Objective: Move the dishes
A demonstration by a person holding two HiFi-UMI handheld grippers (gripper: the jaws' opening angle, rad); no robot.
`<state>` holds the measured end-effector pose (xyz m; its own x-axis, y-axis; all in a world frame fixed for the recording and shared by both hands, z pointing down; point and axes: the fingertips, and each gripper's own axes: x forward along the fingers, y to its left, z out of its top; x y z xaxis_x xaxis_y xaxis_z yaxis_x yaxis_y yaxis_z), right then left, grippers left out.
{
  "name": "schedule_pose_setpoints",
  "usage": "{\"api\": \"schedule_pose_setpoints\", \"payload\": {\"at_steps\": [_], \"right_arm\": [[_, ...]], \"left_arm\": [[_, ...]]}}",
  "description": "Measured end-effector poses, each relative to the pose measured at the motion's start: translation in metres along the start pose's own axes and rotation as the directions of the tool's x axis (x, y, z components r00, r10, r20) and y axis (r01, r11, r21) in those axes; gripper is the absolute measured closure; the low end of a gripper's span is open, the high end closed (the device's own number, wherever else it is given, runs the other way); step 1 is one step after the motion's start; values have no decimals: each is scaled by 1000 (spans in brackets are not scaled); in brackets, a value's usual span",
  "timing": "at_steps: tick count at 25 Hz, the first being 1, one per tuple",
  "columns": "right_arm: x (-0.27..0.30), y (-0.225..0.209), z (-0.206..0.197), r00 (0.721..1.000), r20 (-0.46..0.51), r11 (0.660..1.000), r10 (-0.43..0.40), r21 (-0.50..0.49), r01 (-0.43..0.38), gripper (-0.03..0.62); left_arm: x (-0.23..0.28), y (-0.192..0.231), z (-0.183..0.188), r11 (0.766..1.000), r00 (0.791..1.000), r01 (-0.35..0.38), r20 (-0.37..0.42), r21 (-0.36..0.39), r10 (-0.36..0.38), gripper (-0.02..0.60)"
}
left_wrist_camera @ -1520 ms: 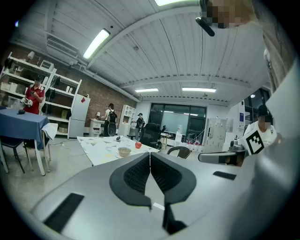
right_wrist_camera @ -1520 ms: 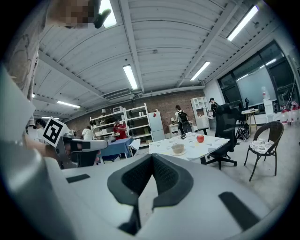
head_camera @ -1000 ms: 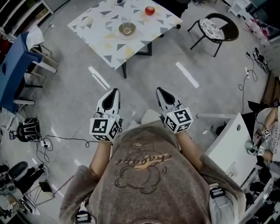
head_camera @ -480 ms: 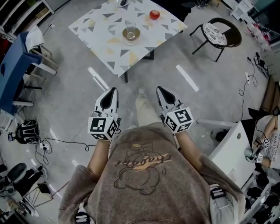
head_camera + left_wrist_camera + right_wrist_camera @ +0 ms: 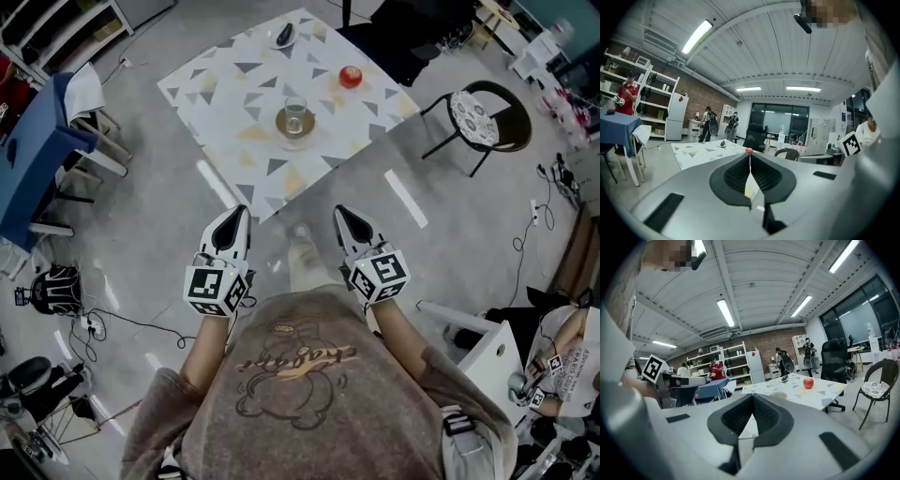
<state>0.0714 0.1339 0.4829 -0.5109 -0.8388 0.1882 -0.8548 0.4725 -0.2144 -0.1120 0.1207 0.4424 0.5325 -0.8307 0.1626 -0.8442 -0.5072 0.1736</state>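
Note:
A white table with a triangle pattern (image 5: 242,103) stands ahead of me. On it are a brown plate with a glass on it (image 5: 294,120), a red apple (image 5: 350,76) and a small dish (image 5: 284,36) at the far edge. My left gripper (image 5: 242,211) and right gripper (image 5: 340,211) are held side by side in front of my chest, short of the table's near corner, both shut and holding nothing. The right gripper view shows the apple (image 5: 808,383) and the plate (image 5: 778,395) beyond the closed right gripper (image 5: 752,397). In the left gripper view the apple (image 5: 748,150) peeks over the left gripper (image 5: 750,155).
A black chair with a patterned seat (image 5: 483,117) stands right of the table. A blue-covered table (image 5: 28,141) and a white chair (image 5: 86,98) are at the left. A white cabinet (image 5: 483,345) is at lower right. Cables (image 5: 112,305) lie on the floor. People stand by the far shelves (image 5: 715,369).
I have walked toward the patterned table, which now lies closer below me. Both grippers keep the same pose and stay shut.

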Motion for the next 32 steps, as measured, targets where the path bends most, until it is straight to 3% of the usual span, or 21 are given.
{"api": "schedule_pose_setpoints", "payload": {"at_steps": [14,21,26,32], "right_arm": [[116,-84,56,995,-29,996,93,-14,-93,592],[154,-95,63,987,-56,987,151,-46,-154,592],[170,-99,66,986,-63,986,154,-54,-158,592],[182,-105,69,991,-61,992,118,-41,-121,591]], "left_arm": [[126,48,49,996,996,-83,15,-12,83,561],[161,61,59,993,993,-116,20,-1,116,561],[175,72,64,994,994,-105,8,0,105,561],[189,79,64,999,999,-44,-15,1,44,561]]}}
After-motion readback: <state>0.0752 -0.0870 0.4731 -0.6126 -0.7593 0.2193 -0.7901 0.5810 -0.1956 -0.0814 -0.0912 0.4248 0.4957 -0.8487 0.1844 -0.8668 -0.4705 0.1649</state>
